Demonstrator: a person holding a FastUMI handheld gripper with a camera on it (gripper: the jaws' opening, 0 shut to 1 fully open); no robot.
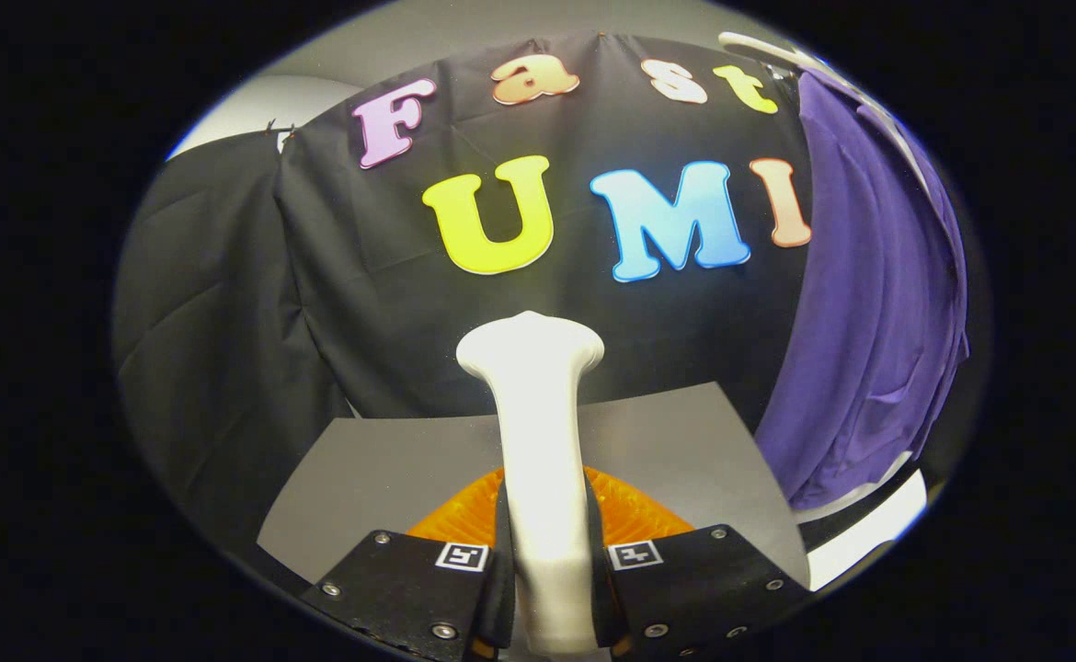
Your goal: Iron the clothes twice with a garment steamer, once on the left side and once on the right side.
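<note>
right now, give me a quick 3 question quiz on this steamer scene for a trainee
1. True or false: the jaws are shut on the white garment steamer.
2. Which side of the steamer head does the purple garment hang on: A) left B) right C) directly behind it?
3. Fill in: the steamer head is ____ the garment (touching / apart from).

Key: 1 true, both fingers of the gripper press the handle. 2 B. 3 apart from.

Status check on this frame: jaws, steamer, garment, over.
Gripper jaws shut on white steamer handle, head pointing up. Purple garment hanging ahead, off to one side, steamer head apart from it. Nothing between them.
</note>
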